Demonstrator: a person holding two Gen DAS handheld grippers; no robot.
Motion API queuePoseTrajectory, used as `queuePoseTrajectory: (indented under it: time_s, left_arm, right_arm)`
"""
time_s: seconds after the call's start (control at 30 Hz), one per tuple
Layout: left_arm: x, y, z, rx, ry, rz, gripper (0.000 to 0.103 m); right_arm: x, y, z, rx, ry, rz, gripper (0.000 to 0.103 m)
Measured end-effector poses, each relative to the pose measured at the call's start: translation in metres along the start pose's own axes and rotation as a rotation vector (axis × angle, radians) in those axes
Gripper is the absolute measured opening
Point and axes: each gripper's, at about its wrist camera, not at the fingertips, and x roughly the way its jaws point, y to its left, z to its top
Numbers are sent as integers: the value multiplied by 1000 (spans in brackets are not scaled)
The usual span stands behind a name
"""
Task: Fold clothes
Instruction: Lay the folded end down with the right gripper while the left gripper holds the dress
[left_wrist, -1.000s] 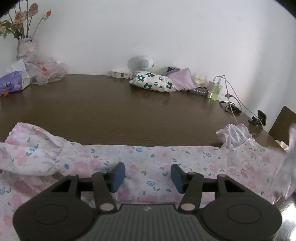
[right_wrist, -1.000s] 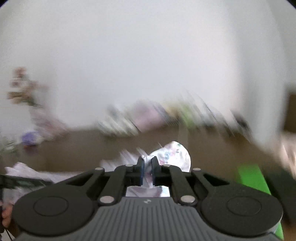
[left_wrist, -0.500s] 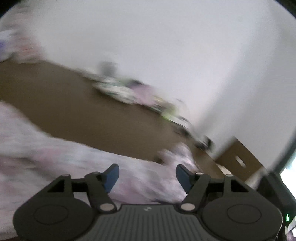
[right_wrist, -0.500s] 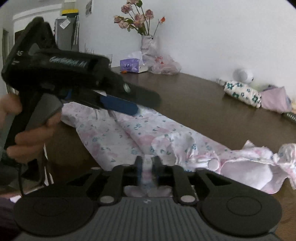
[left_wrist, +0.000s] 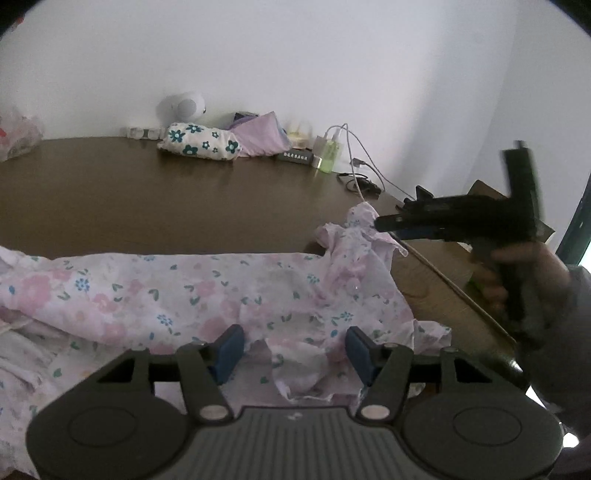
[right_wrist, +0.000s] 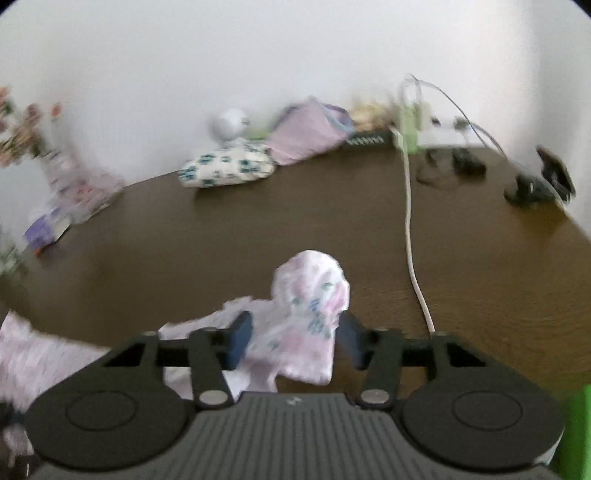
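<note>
Both tools gape. The left tool (left_wrist: 291, 349) hovers over the garment (left_wrist: 207, 291) along the worktop's (left_wrist: 147, 199) near edge. The right tool (right_wrist: 295, 338) straddles a raised cuff (right_wrist: 314, 291) without gripping.

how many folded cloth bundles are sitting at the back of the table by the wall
2: the white bundle with teal flowers and the plain lilac bundle touching its right end. More may be hidden behind them.

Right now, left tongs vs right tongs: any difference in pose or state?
1. The left tongs hover low over the flat spread of the pink floral garment; the right tongs sit at its bunched ruffled end, near the table edge.
2. Crumpled hem lies between the left tongs' pads; a lifted wad of fabric stands between the right tongs' pads.

Shared: both are open, pads apart, neither clamping cloth.
</note>
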Motion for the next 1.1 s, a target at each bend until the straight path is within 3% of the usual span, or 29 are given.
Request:
queuePoseTrajectory:
  time_s: [0.03,0.07,0.1,0.2,0.27,0.37,0.47,0.6,0.63,0.67,0.73,0.83,0.9,1.0,1.1]
  left_arm:
    - [0,0,-2,2,-8,0,60]
    - [-1,0,-4,3,-17,1,60]
    - [-1,0,-5,5,-24,0,60]
    - [-3,6,-5,-18,-34,-32,60]
    - [-15,23,-4,-113,-81,-96,60]
    - [-39,54,-3,-274,-174,-194,61]
    - [-68,84,-1,-383,-275,-216,61]
    - [-98,93,-5,-400,-310,-110,66]
    - [-105,92,-9,-398,-307,-89,68]
    - [-111,91,-12,-397,-303,-67,69]
    - [-126,90,-22,-410,-289,-39,72]
    - [-141,85,-31,-440,-244,27,75]
    - [-147,81,-32,-436,-221,92,75]
    - [-152,70,-32,-402,-176,251,73]
    - [-143,59,-32,-367,-87,404,69]
  right_arm:
    - [7,-1,-1,4,9,1,32]
    - [13,-2,-1,8,18,2,11]
    - [17,-1,-2,10,22,12,6]
    - [-15,18,-8,-86,-102,91,6]
    - [-53,53,-16,-250,-229,176,6]
    - [-86,107,-37,-463,-230,316,6]
    - [-71,155,-72,-584,-127,376,6]
    - [-32,196,-106,-691,30,385,14]
    - [-28,200,-107,-699,60,392,22]
    - [-33,196,-99,-691,61,415,37]
    - [-52,184,-75,-659,42,488,50]
    - [-77,171,-30,-676,-50,518,51]
    - [-73,170,-2,-714,-89,494,51]
    - [-30,189,21,-809,-23,439,51]
    - [19,225,26,-913,101,528,50]
